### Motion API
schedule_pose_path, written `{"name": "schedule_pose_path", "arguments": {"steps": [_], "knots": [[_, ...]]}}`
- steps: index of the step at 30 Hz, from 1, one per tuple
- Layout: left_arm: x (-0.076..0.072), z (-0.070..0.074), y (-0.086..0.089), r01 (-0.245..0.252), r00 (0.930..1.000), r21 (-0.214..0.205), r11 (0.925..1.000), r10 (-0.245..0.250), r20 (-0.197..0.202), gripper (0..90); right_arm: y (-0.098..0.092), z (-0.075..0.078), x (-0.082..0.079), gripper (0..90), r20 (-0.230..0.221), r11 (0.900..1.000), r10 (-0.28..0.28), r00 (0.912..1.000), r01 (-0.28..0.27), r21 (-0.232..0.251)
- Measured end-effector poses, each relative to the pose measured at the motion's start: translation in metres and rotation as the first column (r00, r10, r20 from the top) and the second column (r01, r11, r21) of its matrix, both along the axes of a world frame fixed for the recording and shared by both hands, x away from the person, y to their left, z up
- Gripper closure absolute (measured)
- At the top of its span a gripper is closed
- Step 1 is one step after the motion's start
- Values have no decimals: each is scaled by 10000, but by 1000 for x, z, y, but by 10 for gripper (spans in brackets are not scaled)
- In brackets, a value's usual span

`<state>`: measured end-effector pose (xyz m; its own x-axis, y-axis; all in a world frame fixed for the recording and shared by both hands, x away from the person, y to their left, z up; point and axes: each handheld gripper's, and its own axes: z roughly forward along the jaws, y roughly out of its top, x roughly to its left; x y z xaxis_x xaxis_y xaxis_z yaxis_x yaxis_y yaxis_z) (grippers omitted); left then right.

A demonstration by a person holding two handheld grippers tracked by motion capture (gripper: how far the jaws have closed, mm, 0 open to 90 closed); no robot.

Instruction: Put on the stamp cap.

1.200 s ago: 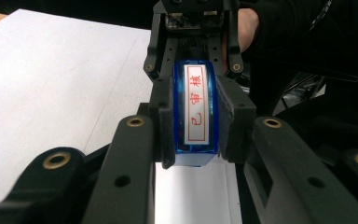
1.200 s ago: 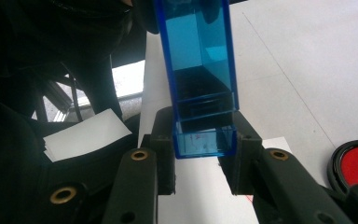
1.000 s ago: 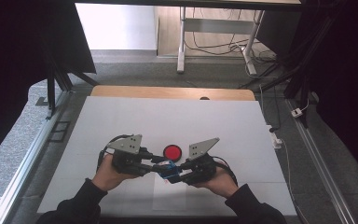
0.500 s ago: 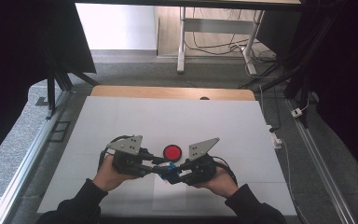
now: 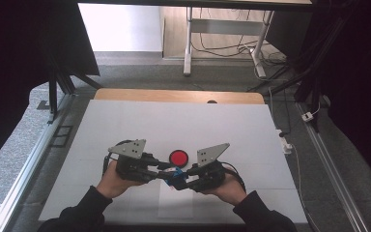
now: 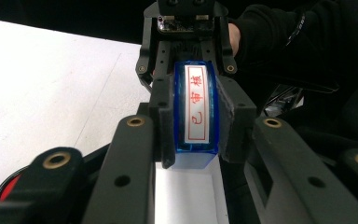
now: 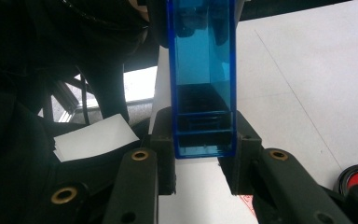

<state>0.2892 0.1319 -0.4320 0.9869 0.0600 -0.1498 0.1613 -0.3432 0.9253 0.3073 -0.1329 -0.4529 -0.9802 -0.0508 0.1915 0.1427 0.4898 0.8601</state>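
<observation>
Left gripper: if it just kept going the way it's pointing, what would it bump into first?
Most likely the right gripper, straight ahead of the left gripper. Both clamp the same blue stamp from opposite ends, so the stamp would push into it.

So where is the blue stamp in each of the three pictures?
High view: the blue stamp sits low centre, between both hand-held grippers.
Left gripper view: centre, label side up, clamped between the jaws.
Right gripper view: top centre, reaching down between the jaws.
Shared landmark: red ink pad, beside the stamp.

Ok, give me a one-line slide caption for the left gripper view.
Left gripper and right gripper both clamp a blue stamp, its red-lettered label up.
</observation>
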Motion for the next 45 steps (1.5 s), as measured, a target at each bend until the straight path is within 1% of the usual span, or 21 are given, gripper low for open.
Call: {"name": "schedule_pose_path", "arguments": {"steps": [2,4,7,14,20,24,27,31,33,35,37,39,43,45], "knots": [[0,-1,0,-12,10000,11,10000,12,-26,705,0,-1,0,690,-35,10000,0,10000,0,-16],[0,0,-1,-27,10000,71,10000,26,47,704,0,-1,0,689,-55,10000,-55,10000,54,-49],[0,1,-1,-156,9998,121,9998,154,154,702,0,-2,0,683,-36,9997,-229,9997,229,-20],[0,2,-2,-414,9990,239,9989,411,152,703,0,-1,0,651,-9,9980,-623,9981,623,-56],[0,3,-1,-548,9983,322,9980,541,216,703,-2,0,0,606,37,9954,-946,9955,947,-127],[-1,5,-1,-592,9980,410,9974,583,232,703,-3,0,-1,578,73,9928,-1172,9931,1173,-223],[-1,5,0,-624,9978,395,9973,615,231,704,-3,1,-2,557,153,9906,-1318,9912,1323,-342],[-1,6,2,-724,9972,427,9965,715,228,703,-6,2,-3,516,255,9847,-1651,9859,1663,-514],[0,6,3,-756,9970,435,9962,747,211,704,-8,3,-2,499,360,9798,-1899,9812,1917,-573],[0,7,4,-806,9966,429,9958,798,204,703,-10,3,-2,482,385,9768,-2032,9784,2053,-604],[0,7,4,-865,9961,432,9953,857,187,703,-13,4,-3,461,492,9712,-2272,9726,2300,-625],[0,7,4,-904,9958,466,9948,896,179,704,-15,5,-4,444,543,9680,-2381,9697,2415,-684],[1,7,4,-961,9953,522,9940,954,150,703,-19,6,-6,389,585,9555,-2797,9583,2838,-801],[1,6,4,-983,9951,543,9937,976,159,703,-21,7,-8,360,683,9467,-3043,9501,3096,-886]]}}
